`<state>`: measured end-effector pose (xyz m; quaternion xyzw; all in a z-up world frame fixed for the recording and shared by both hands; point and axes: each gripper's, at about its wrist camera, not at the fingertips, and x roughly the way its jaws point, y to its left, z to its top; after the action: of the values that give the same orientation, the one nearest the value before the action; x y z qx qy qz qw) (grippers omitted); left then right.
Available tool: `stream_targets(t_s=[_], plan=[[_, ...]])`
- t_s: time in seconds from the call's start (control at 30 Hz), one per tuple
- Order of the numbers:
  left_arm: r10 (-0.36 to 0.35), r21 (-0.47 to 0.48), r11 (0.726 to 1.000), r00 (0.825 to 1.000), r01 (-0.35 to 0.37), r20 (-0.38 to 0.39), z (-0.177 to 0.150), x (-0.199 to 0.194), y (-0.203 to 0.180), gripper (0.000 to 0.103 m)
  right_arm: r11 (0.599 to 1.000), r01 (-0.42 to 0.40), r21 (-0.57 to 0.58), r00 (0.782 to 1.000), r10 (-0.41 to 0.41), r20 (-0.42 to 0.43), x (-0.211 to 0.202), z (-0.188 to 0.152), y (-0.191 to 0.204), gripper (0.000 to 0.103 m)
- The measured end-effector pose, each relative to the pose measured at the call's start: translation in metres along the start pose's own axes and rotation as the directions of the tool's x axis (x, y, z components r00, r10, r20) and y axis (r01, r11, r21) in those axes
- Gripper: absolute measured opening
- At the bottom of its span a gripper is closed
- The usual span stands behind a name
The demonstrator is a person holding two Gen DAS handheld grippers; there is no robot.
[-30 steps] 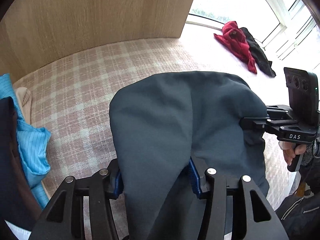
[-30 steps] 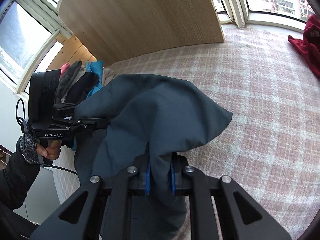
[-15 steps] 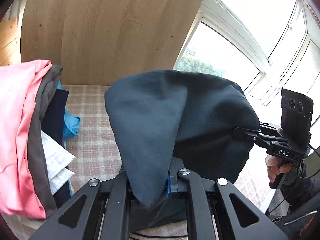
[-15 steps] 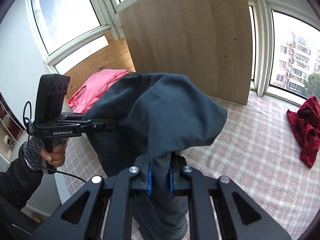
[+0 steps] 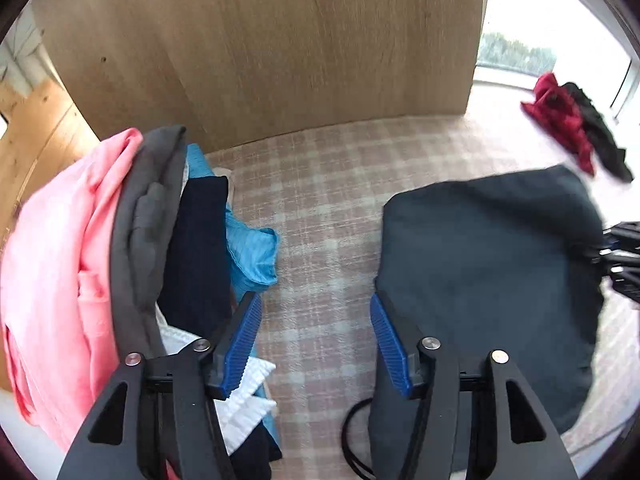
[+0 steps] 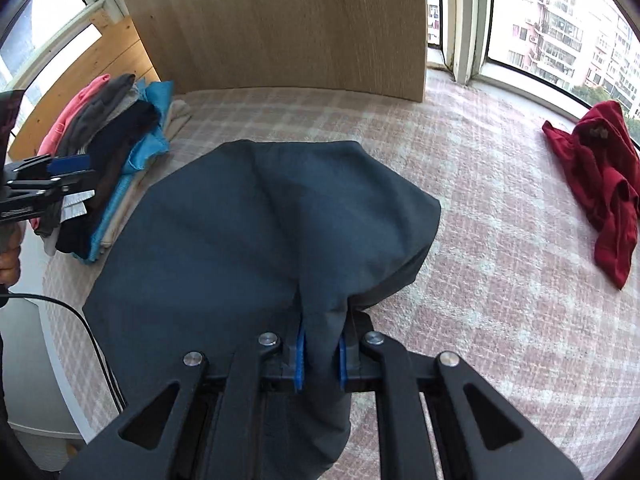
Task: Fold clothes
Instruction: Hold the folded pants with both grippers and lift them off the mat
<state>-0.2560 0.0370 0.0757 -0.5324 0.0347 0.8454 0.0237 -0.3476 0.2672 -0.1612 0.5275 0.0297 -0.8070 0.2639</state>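
You are holding the garment (image 6: 256,240), a dark slate piece bunched into a rounded fold, just above the plaid blanket (image 6: 460,240); in the right wrist view it is filling the centre and running down to 6 o'clock. Your right gripper (image 6: 320,354) is pinching a gathered edge of it between the blue fingers (image 6: 300,354), pressed together on the cloth. Your left gripper (image 5: 316,344) is hanging with its fingers (image 5: 240,340) spread wide and nothing between them; in that view the garment is sitting at 3 o'clock, beside the right-hand finger, and whether it is touching I cannot tell.

At 9 o'clock the stack (image 5: 132,248) of folded clothes is resting against the wooden board (image 5: 280,40), pink on top, then grey, navy, blue and white. At 2 o'clock a red piece (image 6: 596,184) is lying crumpled near the window (image 6: 560,32), with a black one (image 5: 600,136) beside it.

By my judgement you are well into the job: several pieces are folded and stacked, this one is folded but not yet on the stack, and the red and black ones are waiting untouched.
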Motion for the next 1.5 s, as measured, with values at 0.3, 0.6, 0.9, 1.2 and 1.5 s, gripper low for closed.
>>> stream_targets(t_s=[0.3, 0.6, 0.9, 1.2, 1.5], plan=[[-0.153, -0.053, 0.988, 0.968, 0.145, -0.198, -0.017, 0.033, -0.011, 0.077, 0.999, -0.002, -0.035, 0.998, 0.000, -0.062, 0.018, 0.003, -0.002, 0.012], [-0.209, 0.019, 0.975, 0.938, 0.223, -0.275, -0.006, 0.036, -0.056, 0.080, 1.000, -0.012, -0.023, 0.998, 0.011, -0.069, 0.020, 0.002, -0.004, 0.013], [-0.293, -0.196, 0.953, 0.869, 0.232, -0.398, -0.006, 0.078, -0.022, 0.079, 1.000, -0.019, -0.013, 0.997, 0.018, -0.071, 0.022, 0.002, -0.005, 0.015], [-0.427, -0.175, 0.904, 0.811, 0.389, -0.401, -0.021, 0.088, -0.043, 0.085, 0.998, 0.011, -0.055, 0.998, -0.014, -0.068, 0.022, 0.002, 0.002, 0.017], [-0.407, -0.044, 0.908, 0.851, 0.417, -0.333, -0.035, 0.072, -0.065, 0.067, 0.999, -0.032, -0.028, 0.998, 0.031, -0.061, 0.024, -0.001, -0.005, 0.018]])
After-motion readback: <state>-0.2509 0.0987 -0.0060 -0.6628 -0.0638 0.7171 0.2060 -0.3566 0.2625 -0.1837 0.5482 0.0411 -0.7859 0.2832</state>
